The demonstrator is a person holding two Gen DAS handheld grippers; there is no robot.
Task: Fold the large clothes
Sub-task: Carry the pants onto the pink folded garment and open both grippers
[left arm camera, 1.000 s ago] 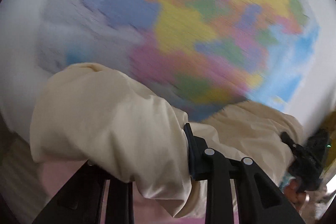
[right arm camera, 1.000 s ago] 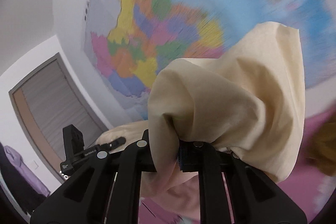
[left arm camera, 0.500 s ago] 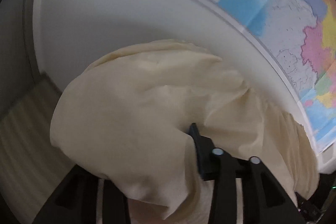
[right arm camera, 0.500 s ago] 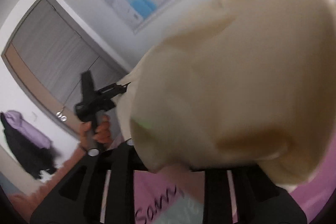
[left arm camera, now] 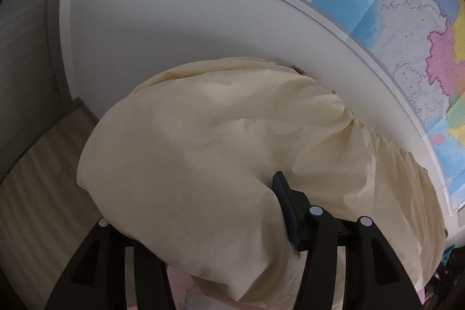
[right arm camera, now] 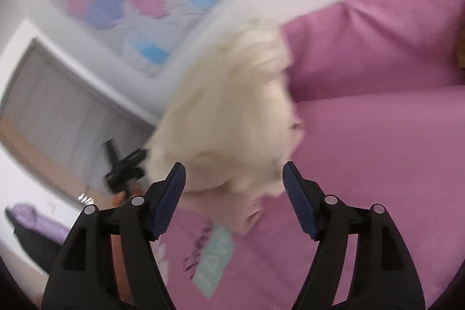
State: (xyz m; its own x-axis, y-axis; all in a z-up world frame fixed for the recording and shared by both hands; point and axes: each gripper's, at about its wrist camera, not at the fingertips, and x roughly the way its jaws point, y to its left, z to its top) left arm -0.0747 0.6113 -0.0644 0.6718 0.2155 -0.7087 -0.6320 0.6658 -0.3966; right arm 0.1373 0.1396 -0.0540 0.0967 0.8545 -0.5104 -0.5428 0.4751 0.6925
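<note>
A large cream garment (left arm camera: 221, 164) fills the lower half of the left wrist view and drapes over my left gripper (left arm camera: 261, 205), which is shut on its cloth; only the right blue-padded finger (left arm camera: 286, 208) shows. In the right wrist view the same cream garment (right arm camera: 232, 112) is blurred and hangs free beyond my right gripper (right arm camera: 234, 179), whose jaws stand wide open and empty. The left gripper (right arm camera: 123, 167) appears there at the garment's left edge.
A pink bed sheet (right arm camera: 377, 164) with a pink pillow (right arm camera: 377, 37) lies to the right. A pink printed garment (right arm camera: 209, 249) lies below the cream one. A coloured wall map (left arm camera: 407, 19) hangs on the white wall. A grey door (right arm camera: 52, 106) is at left.
My right gripper has opened and let go of the cream garment, which now falls away toward the bed. My left gripper has kept its hold and stays raised near the wall.
</note>
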